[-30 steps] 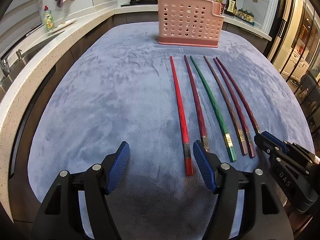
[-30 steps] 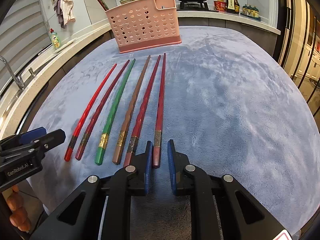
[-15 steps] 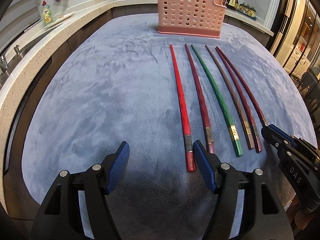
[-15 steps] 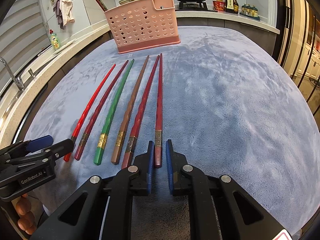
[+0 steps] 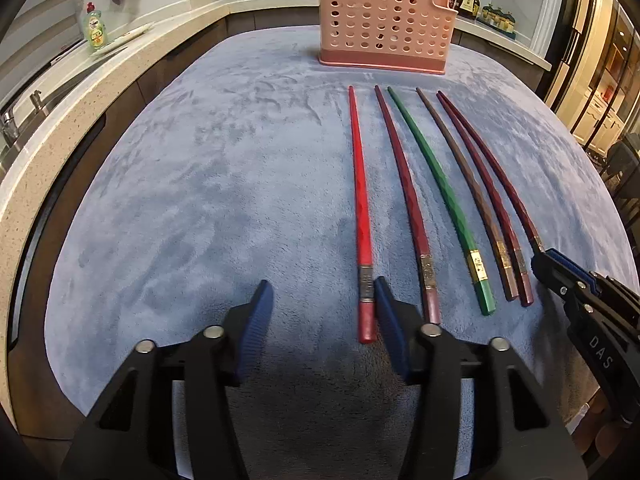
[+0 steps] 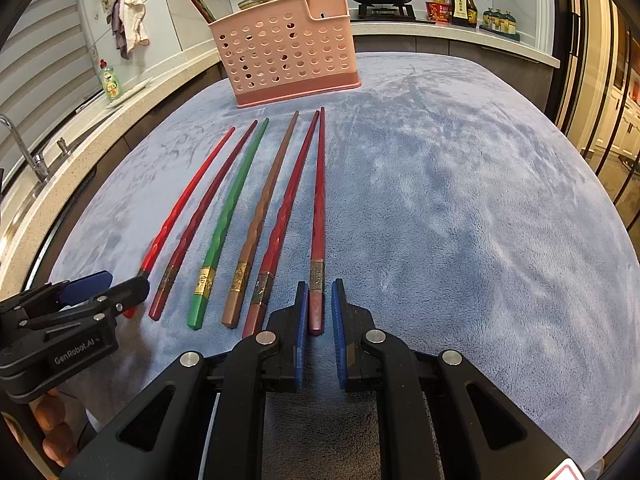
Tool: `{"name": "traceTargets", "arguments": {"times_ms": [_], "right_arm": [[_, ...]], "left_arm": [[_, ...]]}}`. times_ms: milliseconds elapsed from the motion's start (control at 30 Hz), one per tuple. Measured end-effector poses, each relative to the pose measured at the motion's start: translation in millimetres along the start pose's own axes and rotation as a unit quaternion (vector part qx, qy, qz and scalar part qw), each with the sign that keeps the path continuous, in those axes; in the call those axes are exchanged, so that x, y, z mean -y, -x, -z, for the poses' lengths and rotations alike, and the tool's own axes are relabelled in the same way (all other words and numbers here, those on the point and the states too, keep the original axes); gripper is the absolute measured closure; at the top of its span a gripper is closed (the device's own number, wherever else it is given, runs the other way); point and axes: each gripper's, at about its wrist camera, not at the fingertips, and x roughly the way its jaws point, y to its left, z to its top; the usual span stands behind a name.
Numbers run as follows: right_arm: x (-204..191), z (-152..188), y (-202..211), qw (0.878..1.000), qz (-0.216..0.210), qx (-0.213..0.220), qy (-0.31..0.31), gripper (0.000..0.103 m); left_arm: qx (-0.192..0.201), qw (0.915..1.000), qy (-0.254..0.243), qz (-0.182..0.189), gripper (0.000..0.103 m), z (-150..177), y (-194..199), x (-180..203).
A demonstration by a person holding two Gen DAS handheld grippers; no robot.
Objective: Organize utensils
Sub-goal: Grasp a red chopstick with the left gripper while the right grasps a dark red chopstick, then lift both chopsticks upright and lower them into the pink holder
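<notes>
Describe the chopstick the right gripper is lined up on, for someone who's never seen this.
Find the pink basket on the blue cloth; six chopsticks lie in a row before it. Take the rightmost one, dark red with a gold band, its butt between the right gripper's fingers.

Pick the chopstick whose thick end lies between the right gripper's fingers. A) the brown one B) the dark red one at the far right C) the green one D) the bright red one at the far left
B: in the right wrist view the right gripper straddles the butt of the rightmost dark red chopstick, with a gap visible on both sides.
</notes>
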Motion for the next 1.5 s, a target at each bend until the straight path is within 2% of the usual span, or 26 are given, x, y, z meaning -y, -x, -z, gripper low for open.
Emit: {"name": "traceTargets", "arguments": {"times_ms": [33, 100, 167, 500, 733, 1200, 1500], "right_arm": [[0, 0, 0, 1.0, 0.0, 0.0, 0.0, 0.093], [0, 0, 0, 1.0, -0.001, -0.001, 0.0, 0.096], [1, 0, 1, 1.0, -0.002, -0.003, -0.002, 0.096], [5, -6, 17, 1.0, -0.009, 0.006, -0.009, 0.096], [8, -27, 50, 0.999, -0.012, 0.047, -0.014, 0.096], [19, -95, 121, 0.988, -0.02, 0.151, -0.027, 0.096], [26, -116, 132, 0.984, -0.019, 0.175, -0.037, 0.096]], "left_arm": [[0.0, 1.0, 0.001, 0.002, 0.067, -1, 0, -1], [-0.002, 0.9999, 0.004, 0.009, 0.084, -2, 1, -4], [-0.004, 0.9998, 0.007, 0.017, 0.093, -4, 1, -6], [0.004, 0.9992, 0.02, 0.033, 0.094, -12, 16, -14], [0.04, 0.9976, 0.033, 0.045, 0.094, -31, 48, -22], [0.123, 0.9898, 0.05, 0.052, 0.094, -82, 113, -35], [0.147, 0.9863, 0.053, 0.052, 0.094, -113, 125, -41]]}}
